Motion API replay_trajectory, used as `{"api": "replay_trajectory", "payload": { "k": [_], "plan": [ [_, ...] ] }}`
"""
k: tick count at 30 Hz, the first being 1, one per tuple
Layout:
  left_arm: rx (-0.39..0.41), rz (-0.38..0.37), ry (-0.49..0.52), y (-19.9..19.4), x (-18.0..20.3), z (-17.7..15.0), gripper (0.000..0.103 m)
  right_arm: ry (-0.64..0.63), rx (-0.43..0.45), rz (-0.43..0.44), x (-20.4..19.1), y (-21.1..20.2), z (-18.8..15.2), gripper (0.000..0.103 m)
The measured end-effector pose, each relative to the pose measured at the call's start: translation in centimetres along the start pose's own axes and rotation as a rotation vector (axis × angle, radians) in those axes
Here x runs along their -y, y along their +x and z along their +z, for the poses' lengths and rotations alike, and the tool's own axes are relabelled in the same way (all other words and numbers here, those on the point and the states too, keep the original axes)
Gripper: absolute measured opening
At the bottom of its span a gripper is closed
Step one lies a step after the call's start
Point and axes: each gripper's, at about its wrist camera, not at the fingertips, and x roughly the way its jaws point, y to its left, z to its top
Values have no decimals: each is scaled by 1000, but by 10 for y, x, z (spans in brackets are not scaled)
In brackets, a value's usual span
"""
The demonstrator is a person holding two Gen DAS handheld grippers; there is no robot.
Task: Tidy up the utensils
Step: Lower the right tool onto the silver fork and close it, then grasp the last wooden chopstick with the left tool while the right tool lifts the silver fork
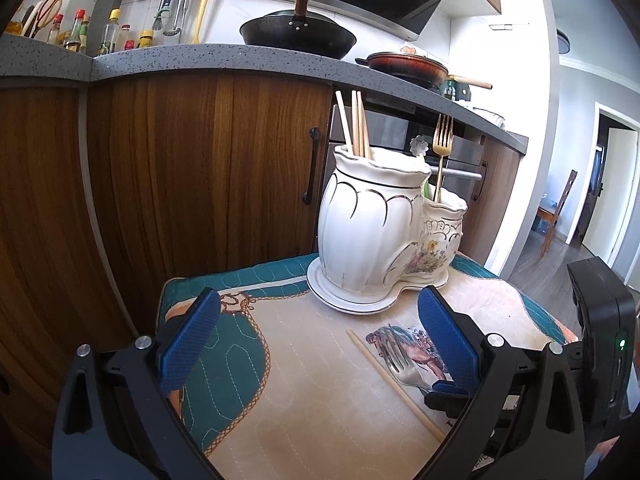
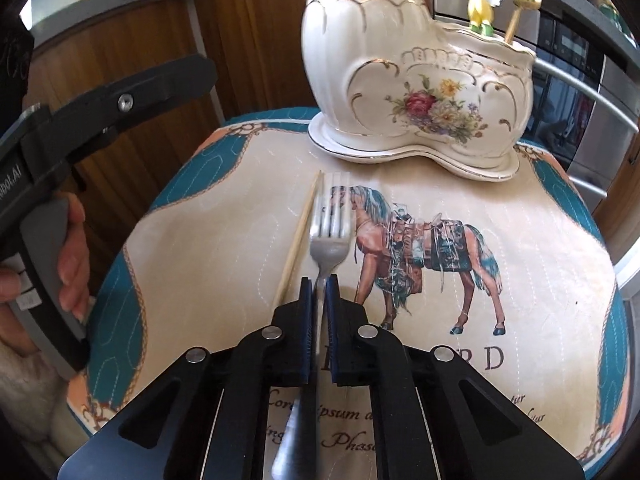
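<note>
One silver fork (image 2: pixel 329 236), four tines, shiny

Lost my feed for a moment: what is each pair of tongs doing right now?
Left tongs: open, holding nothing.
Right tongs: shut on the silver fork.

- Chopsticks: 4 total. 3 upright in the tall side of the ceramic holder (image 1: pixel 360 220), 1 loose chopstick (image 2: pixel 298 240) flat on the cloth.
- Forks: 2. 1 gold fork (image 1: pixel 442 148) standing in the holder's low side, 1 silver fork (image 2: pixel 330 236) on the cloth.
- Flower-topped utensil (image 1: pixel 420 146): 1, in the low side next to the gold fork; type unclear.
- Holder: 1 pc, 2 compartments, on 1 matching saucer (image 1: pixel 352 300).
- Horse-print cloth (image 2: pixel 440 360): 1.
- Grippers: 2. left gripper (image 1: pixel 316 340), right gripper (image 2: pixel 319 300).
- Counter in bkgd: 1 wok (image 1: pixel 298 38), 1 pan (image 1: pixel 408 68), several bottles, exact no. hard to read.
</note>
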Motion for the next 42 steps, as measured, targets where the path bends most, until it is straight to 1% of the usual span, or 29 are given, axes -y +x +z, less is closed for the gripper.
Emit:
{"api": "replay_trajectory", "payload": {
  "k": [5, 8, 11, 12, 14, 17, 19, 21, 22, 23, 24, 25, 26, 28, 29, 30, 31, 33, 34, 35, 36, 38, 39, 42],
  "plan": [
    [-35, 0, 12, -1, 7, 1, 97, 47, 50, 26, 13, -13, -3, 6],
    [-90, -20, -2, -3, 12, 1, 97, 73, 96, 27, 24, -26, -4, 6],
    [-165, -25, -3, 0, 19, -4, 97, 100, 170, 28, 38, -40, -5, 6],
    [-198, -24, 11, 3, 24, -8, 97, 108, 188, 33, 41, -44, -5, 6],
    [-237, -18, 41, 7, 32, -15, 97, 121, 230, 47, 49, -52, -6, 6],
    [-291, 10, 82, 16, 44, -26, 97, 135, 260, 67, 57, -57, -7, 6],
    [-342, 19, 98, 24, 49, -33, 97, 140, 271, 77, 61, -60, -8, 6],
    [-392, 29, 121, 33, 56, -39, 95, 139, 279, 82, 63, -63, -9, 6],
    [-415, 31, 136, 37, 58, -42, 92, 136, 282, 85, 64, -65, -9, 6],
    [-431, 32, 145, 40, 59, -43, 87, 130, 284, 86, 63, -64, -9, 6],
    [-450, 33, 155, 43, 61, -44, 85, 124, 286, 88, 62, -63, -9, 6],
    [-470, 33, 160, 47, 62, -46, 84, 118, 290, 88, 61, -65, -10, 6],
    [-489, 27, 159, 51, 61, -47, 80, 112, 293, 90, 61, -66, -11, 6],
    [-500, 20, 152, 52, 57, -48, 76, 107, 301, 96, 60, -68, -11, 6],
    [-503, 24, 155, 52, 55, -47, 71, 106, 305, 100, 60, -70, -11, 6],
    [-506, 26, 157, 51, 54, -46, 64, 106, 308, 103, 60, -71, -11, 6],
    [-510, 24, 155, 50, 52, -44, 60, 105, 311, 106, 61, -72, -11, 6],
    [-518, 21, 159, 48, 48, -43, 41, 106, 317, 110, 60, -74, -11, 6],
    [-521, 19, 163, 46, 47, -42, 36, 107, 319, 112, 60, -74, -11, 6],
    [-524, 22, 168, 45, 45, -42, 25, 107, 320, 113, 60, -75, -11, 6],
    [-525, 26, 169, 43, 42, -42, 17, 106, 322, 115, 60, -75, -11, 6],
    [-525, 27, 175, 42, 38, -41, 7, 105, 325, 115, 59, -76, -11, 6],
    [-523, 27, 180, 39, 35, -41, 5, 103, 326, 115, 59, -76, -11, 6],
    [-520, 31, 173, 34, 27, -42, 5, 103, 328, 115, 59, -76, -12, 6]
  ]
}}
